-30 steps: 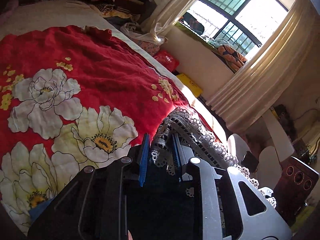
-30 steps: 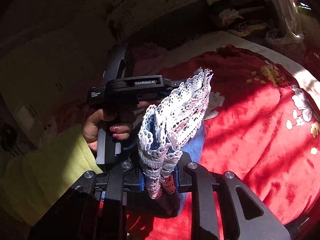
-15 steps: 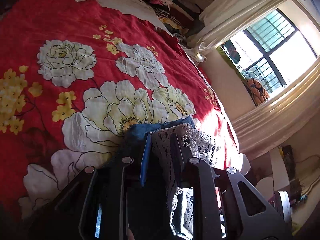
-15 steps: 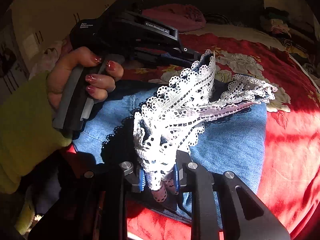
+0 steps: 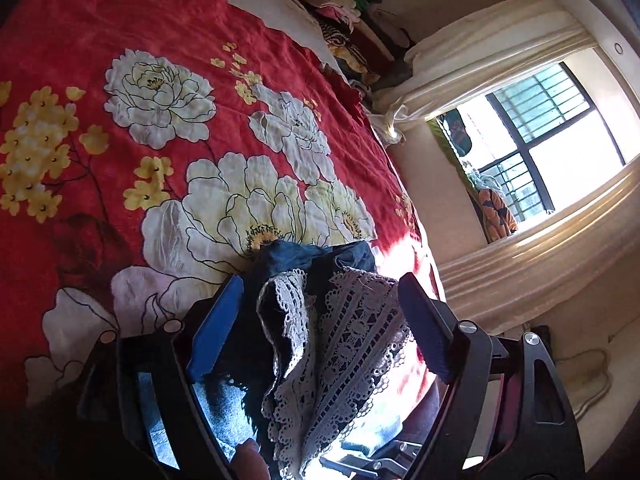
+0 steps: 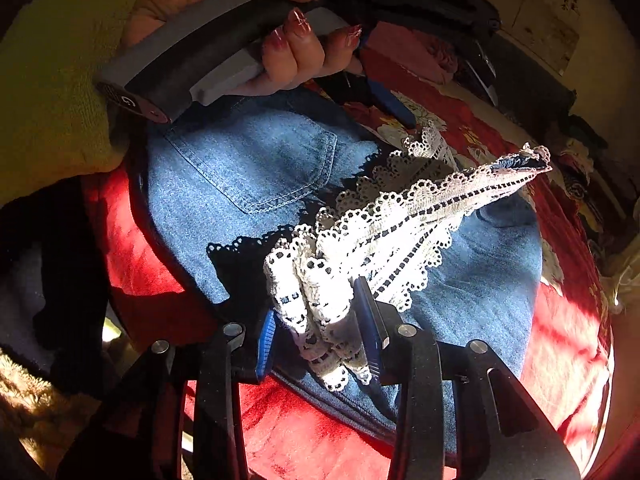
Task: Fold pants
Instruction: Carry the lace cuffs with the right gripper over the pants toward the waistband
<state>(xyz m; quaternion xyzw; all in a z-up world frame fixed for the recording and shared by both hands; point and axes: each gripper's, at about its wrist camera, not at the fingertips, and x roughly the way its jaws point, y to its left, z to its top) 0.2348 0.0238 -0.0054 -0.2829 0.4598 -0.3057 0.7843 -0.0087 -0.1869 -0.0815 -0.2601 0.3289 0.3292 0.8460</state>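
Pants: light blue denim pants with white crocheted lace hems (image 6: pixel 248 168) lie folded on the red bedspread printed with white and yellow flowers (image 5: pixel 120 32), back pocket facing up; the lace end is doubled back over the denim.
Lace hem: the scalloped lace edge (image 6: pixel 384 232) lies bunched on top of the denim, one corner sticking up toward the far side.
Left gripper: the left gripper (image 5: pixel 316 320) has its jaws opening, already wide; lace and dark denim sit loosely between the blue pads (image 5: pixel 216 320) with gaps on both sides.
Right gripper: the right gripper (image 6: pixel 320 336) has its jaws opening, still narrow; the bunched lace hangs between them, and the right-hand pad touches it.
Left hand: a hand in a yellow-green sleeve (image 6: pixel 256 20) grips the left tool's handle above the waistband.
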